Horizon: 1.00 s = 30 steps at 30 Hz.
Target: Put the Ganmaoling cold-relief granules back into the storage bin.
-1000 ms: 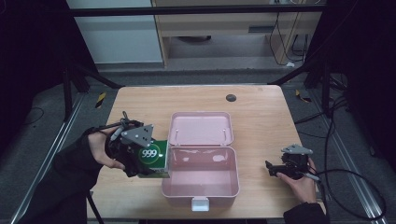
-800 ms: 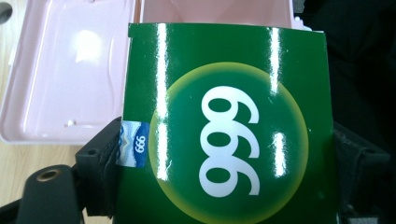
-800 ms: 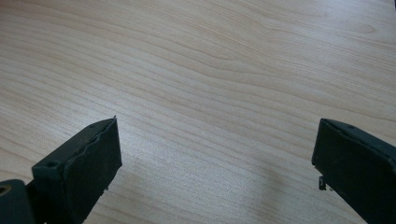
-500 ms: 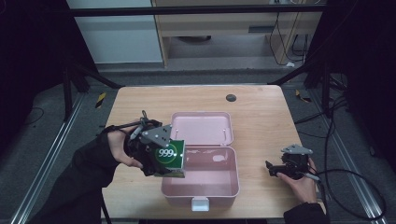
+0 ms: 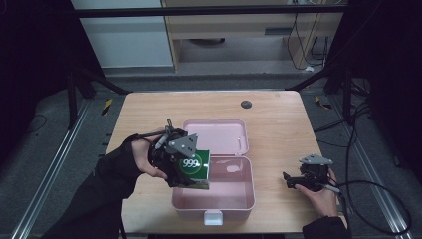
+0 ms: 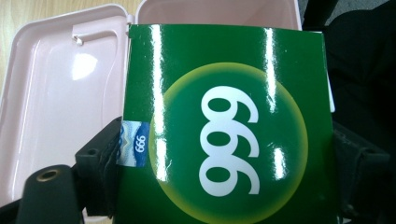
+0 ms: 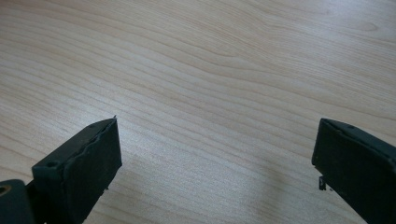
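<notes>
A glossy green carton (image 5: 196, 168) printed with "999" hangs tilted over the left edge of an open pink plastic case (image 5: 240, 200). My left gripper (image 5: 190, 174) is shut on the carton, one jaw on each side of it. In the left gripper view the green carton (image 6: 229, 116) sits between my left gripper's (image 6: 229, 158) black jaws, and the pink case's (image 6: 51, 98) bare inside lies behind it. At the table's right, a hand rests my right gripper (image 5: 288, 179) low on the wood. In its own view, my right gripper (image 7: 215, 154) stands open over bare tabletop.
The case's lid (image 5: 219, 135) lies flat behind its base. A small dark round disc (image 5: 246, 104) sits near the wooden table's (image 5: 144, 114) far edge. A cable (image 5: 378, 199) trails from the right gripper off the table's right side.
My left gripper has carried the green carton rightward and slightly down, from beside the case's left side to over its left rim. The right gripper has stayed put.
</notes>
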Tool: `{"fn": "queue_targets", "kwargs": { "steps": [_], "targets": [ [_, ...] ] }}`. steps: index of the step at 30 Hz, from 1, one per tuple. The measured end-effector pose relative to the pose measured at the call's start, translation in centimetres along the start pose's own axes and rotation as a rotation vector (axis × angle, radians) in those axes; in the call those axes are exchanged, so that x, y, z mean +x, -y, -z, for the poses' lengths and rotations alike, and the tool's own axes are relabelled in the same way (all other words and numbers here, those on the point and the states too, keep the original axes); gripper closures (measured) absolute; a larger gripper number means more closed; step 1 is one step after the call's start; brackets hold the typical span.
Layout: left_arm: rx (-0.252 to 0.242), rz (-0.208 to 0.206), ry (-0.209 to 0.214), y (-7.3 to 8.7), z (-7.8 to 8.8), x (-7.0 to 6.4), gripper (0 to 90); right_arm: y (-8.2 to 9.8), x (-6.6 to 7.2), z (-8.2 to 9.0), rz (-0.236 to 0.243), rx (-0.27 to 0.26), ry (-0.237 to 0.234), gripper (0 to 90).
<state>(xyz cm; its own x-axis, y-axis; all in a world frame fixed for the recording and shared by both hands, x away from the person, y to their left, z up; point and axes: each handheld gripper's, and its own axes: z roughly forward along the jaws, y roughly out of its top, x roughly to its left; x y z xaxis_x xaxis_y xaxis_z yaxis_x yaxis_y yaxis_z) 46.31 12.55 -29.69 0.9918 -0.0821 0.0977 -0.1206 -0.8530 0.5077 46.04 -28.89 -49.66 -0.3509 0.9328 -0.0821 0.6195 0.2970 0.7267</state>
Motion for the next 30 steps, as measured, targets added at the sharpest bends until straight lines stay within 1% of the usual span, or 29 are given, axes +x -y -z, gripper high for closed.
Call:
{"fn": "queue_targets", "kwargs": {
  "steps": [5, 11, 18, 24, 30],
  "targets": [
    [0.025, -0.005, 0.008, 0.1, -0.8, 0.1, 14.6, 0.0, 0.0, 0.0, 0.003, 0.002, -0.002, 1.8],
    [0.038, 0.0, 0.019, 0.3, -1.9, 0.2, 14.6, 0.0, 0.1, -0.1, 0.004, 0.005, -0.003, 1.8],
    [0.069, 0.008, 0.034, 0.9, -3.7, 0.3, 14.7, 0.1, 0.1, -0.2, 0.011, 0.011, -0.001, 1.8],
    [0.083, 0.014, 0.044, 1.2, -4.7, 0.3, 14.6, 0.1, 0.2, -0.2, 0.013, 0.016, -0.005, 1.8],
    [0.109, 0.026, 0.041, 1.9, -5.6, 0.3, 14.6, 0.1, 0.2, -0.3, 0.02, 0.02, -0.006, 1.8]
  ]
}}
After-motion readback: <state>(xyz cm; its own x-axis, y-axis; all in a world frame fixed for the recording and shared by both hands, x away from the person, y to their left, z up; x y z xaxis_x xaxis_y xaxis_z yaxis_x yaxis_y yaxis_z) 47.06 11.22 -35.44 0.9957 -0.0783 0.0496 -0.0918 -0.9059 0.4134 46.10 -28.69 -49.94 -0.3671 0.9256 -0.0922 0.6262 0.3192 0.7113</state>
